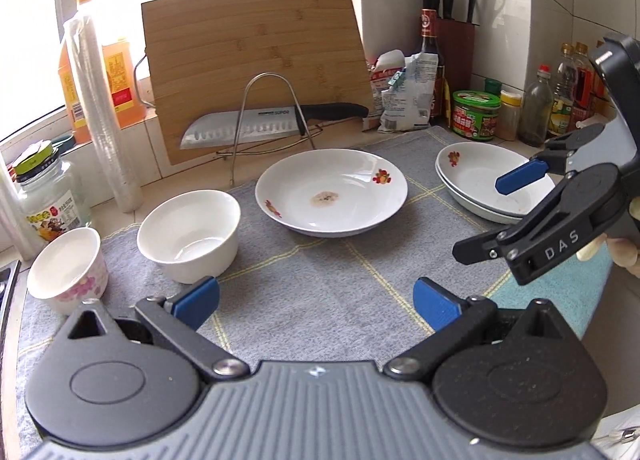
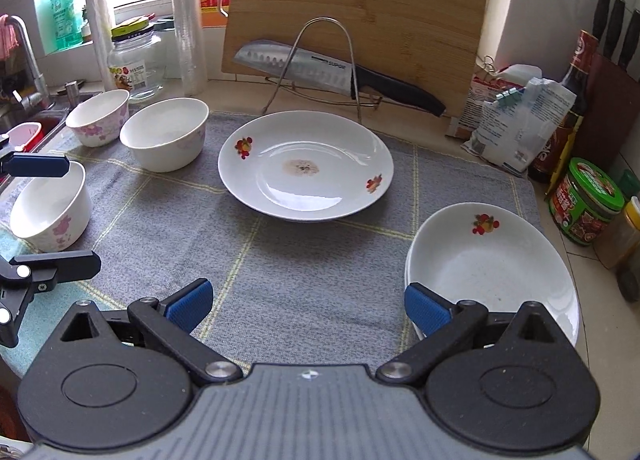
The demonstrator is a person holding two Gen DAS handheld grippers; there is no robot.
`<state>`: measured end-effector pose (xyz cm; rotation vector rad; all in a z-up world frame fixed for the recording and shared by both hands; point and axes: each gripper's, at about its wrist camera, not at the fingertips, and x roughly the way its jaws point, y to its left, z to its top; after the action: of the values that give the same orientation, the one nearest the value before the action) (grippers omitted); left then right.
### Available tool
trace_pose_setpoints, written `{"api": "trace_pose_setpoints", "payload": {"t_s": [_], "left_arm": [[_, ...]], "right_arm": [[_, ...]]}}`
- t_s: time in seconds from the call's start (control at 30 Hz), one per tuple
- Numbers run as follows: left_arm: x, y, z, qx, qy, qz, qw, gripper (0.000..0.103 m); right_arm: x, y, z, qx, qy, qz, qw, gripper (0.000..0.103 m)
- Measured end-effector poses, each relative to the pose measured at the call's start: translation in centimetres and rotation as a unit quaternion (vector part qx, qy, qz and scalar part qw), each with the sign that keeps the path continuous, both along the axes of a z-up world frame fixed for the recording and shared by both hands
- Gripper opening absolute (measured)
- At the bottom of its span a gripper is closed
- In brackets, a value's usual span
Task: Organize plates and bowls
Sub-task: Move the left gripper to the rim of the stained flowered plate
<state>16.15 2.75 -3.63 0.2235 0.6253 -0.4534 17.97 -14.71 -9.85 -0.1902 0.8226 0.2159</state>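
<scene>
A white plate with fruit prints and a brown stain (image 1: 331,191) (image 2: 306,167) lies mid-cloth. Two stacked white plates (image 1: 486,183) (image 2: 494,272) sit at the right. A plain white bowl (image 1: 190,234) (image 2: 166,131) and a flowered bowl (image 1: 68,268) (image 2: 100,115) stand at the left; a third flowered bowl (image 2: 50,205) shows in the right wrist view. My left gripper (image 1: 316,302) (image 2: 38,211) is open and empty above the cloth, around the third bowl's area. My right gripper (image 2: 308,306) (image 1: 486,215) is open and empty beside the stacked plates.
A bamboo cutting board (image 1: 256,63) and a knife on a wire rack (image 1: 260,125) stand behind the plates. Bottles, jars and bags (image 1: 476,113) line the right wall. A glass jar (image 1: 48,199) and film roll (image 1: 100,111) stand left. A sink (image 2: 28,115) lies far left.
</scene>
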Motion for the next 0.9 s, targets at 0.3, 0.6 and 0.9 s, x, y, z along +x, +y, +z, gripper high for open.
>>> {"api": "trace_pose_setpoints", "payload": {"t_s": [0.3, 0.6, 0.9], "left_arm": [[1.1, 0.0, 0.4, 0.005, 0.011, 0.055, 0.9984, 0.102], [2.5, -1.0, 1.3, 0.021, 0.015, 0.098, 0.9949, 0.102], [5.8, -1.1, 1.3, 0.023, 0.035, 0.059, 0.9974, 0.102]], "right_arm": [[3.3, 3.0, -3.1, -0.015, 0.013, 0.065, 0.998, 0.103], [6.0, 2.2, -4.9, -0.001, 0.002, 0.056, 0.998, 0.103], [7.0, 1.8, -6.1, 0.014, 0.015, 0.025, 0.999, 0.103]]}}
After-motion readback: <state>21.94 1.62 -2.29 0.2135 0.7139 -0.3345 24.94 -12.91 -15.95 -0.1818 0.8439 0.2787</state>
